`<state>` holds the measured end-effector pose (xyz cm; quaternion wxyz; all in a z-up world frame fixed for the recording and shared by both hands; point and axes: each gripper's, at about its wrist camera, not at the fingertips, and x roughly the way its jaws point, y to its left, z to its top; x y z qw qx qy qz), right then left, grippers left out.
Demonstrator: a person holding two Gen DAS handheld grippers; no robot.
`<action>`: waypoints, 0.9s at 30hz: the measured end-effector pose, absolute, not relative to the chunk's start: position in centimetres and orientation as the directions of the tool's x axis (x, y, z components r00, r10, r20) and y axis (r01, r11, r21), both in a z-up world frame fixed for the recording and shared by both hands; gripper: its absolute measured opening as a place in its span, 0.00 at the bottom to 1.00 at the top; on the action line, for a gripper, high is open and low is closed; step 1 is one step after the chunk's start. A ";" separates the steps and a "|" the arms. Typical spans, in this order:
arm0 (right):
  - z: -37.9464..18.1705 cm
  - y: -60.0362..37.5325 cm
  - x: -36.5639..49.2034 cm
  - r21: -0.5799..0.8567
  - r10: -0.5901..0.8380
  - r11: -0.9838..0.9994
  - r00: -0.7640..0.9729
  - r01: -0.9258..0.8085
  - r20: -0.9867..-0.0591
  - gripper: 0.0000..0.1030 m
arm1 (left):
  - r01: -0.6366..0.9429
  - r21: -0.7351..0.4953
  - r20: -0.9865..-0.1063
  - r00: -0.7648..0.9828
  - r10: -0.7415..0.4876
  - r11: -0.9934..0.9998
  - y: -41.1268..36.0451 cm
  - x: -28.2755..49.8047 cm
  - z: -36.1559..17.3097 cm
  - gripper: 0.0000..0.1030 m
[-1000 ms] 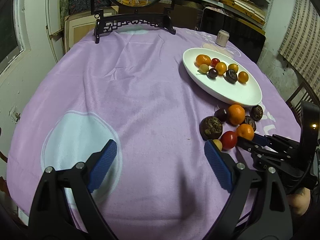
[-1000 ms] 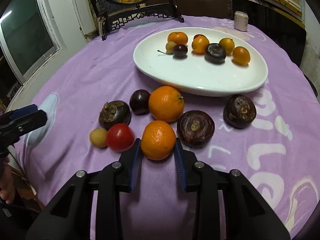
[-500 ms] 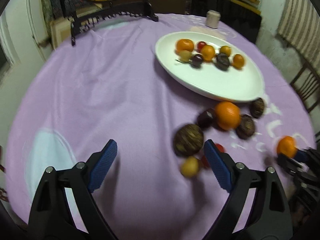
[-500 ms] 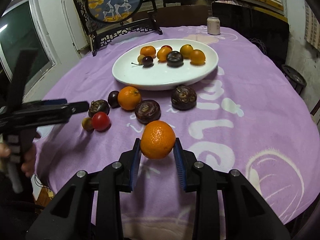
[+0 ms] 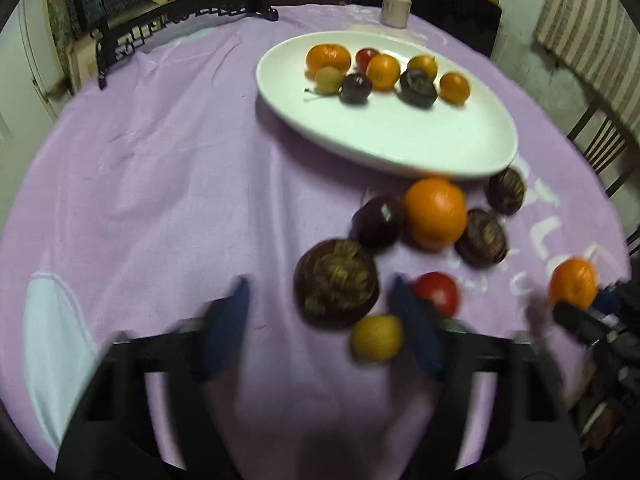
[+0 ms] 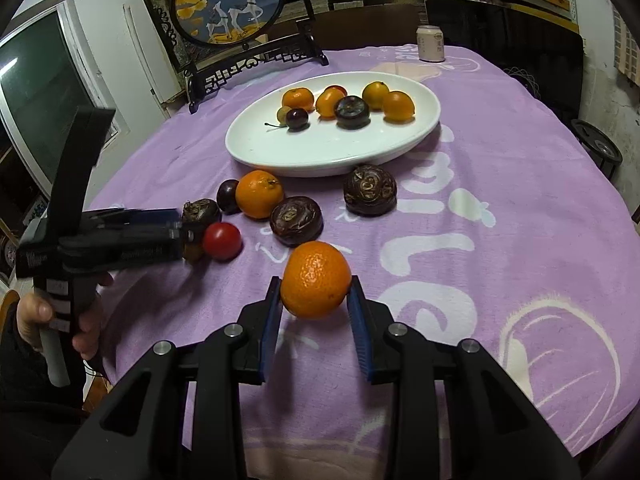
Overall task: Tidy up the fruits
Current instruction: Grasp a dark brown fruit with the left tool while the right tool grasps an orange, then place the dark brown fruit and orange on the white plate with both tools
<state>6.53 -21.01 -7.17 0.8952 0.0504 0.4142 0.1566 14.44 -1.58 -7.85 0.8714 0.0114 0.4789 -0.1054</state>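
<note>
My right gripper [image 6: 315,312] is shut on an orange [image 6: 315,279] and holds it above the purple cloth; it also shows in the left wrist view [image 5: 573,282]. My left gripper [image 5: 322,322] is open, its blue pads either side of a dark brown fruit [image 5: 336,283] and a small yellow fruit [image 5: 377,337]. A red tomato [image 5: 437,293], a second orange [image 5: 435,213] and several dark fruits lie nearby. A white oval plate [image 6: 332,152] behind them holds several small fruits.
A framed round picture on a black stand [image 6: 228,4] and a can [image 6: 430,43] stand at the table's far side. A chair [image 5: 600,144] is at the right. The purple cloth [image 5: 160,168] covers the round table.
My right gripper lifted the orange off the cloth and drew back from the pile. My left gripper moved forward to the dark brown and yellow fruits.
</note>
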 end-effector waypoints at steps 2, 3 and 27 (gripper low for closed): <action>-7.1 -21.1 6.5 0.218 0.321 0.946 0.609 -0.238 -0.725 0.32 | 0.197 -0.079 -0.834 0.524 -0.173 0.977 -1.6 14.5 -7.8 0.42; -7.0 -21.0 6.5 0.219 0.321 0.946 0.610 -0.238 -0.725 0.32 | 0.202 -0.073 -0.831 0.529 -0.171 0.977 -1.8 14.3 -7.8 0.42; -4.4 -19.9 11.0 0.153 0.282 0.956 0.643 -0.250 -0.712 0.32 | 0.258 -0.121 -0.785 0.567 -0.252 0.959 -2.1 13.5 -2.6 0.41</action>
